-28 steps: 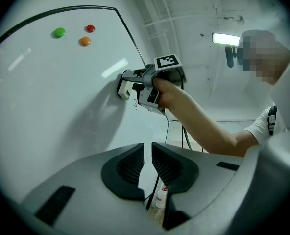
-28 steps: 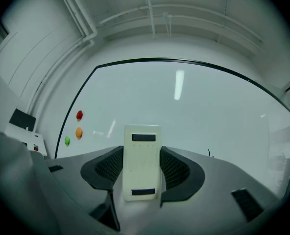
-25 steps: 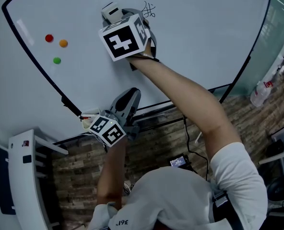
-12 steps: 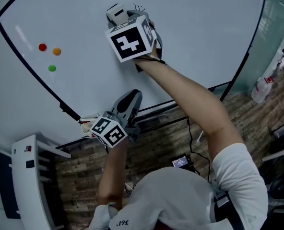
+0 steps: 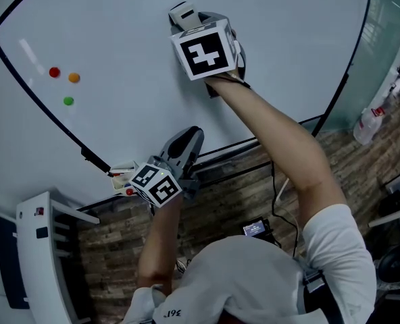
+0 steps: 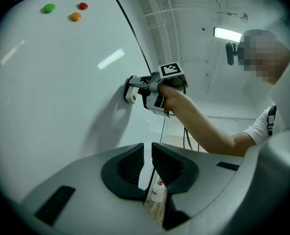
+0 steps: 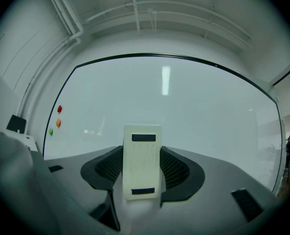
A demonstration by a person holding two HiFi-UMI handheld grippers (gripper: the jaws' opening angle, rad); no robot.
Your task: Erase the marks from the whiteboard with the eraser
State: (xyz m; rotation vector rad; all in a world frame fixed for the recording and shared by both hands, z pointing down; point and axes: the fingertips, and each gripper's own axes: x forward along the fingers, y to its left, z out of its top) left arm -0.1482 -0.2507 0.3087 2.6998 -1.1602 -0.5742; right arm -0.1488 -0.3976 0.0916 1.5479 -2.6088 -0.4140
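The whiteboard (image 5: 119, 59) fills the upper head view, and no pen mark shows on it. My right gripper (image 5: 194, 20) is shut on a pale rectangular eraser (image 5: 185, 13), which is pressed flat against the board's upper middle. In the right gripper view the eraser (image 7: 142, 168) stands upright between the jaws with the board (image 7: 194, 106) behind it. The left gripper view shows the eraser (image 6: 131, 89) touching the board from the side. My left gripper (image 5: 185, 138) hangs low by the board's bottom edge. Its jaws (image 6: 147, 155) are shut with nothing in them.
Red (image 5: 54, 72), orange (image 5: 73, 77) and green (image 5: 67, 100) magnets sit at the board's left. A red-capped marker (image 5: 123, 179) lies by the bottom ledge. A white cabinet (image 5: 38, 248) stands lower left. A bottle (image 5: 367, 125) is at the right. Cables and a small device (image 5: 256, 228) lie on the wood floor.
My right gripper slid the eraser to the right across the board, over the spot where a small black scribble showed. That scribble is no longer visible. The left gripper stayed put.
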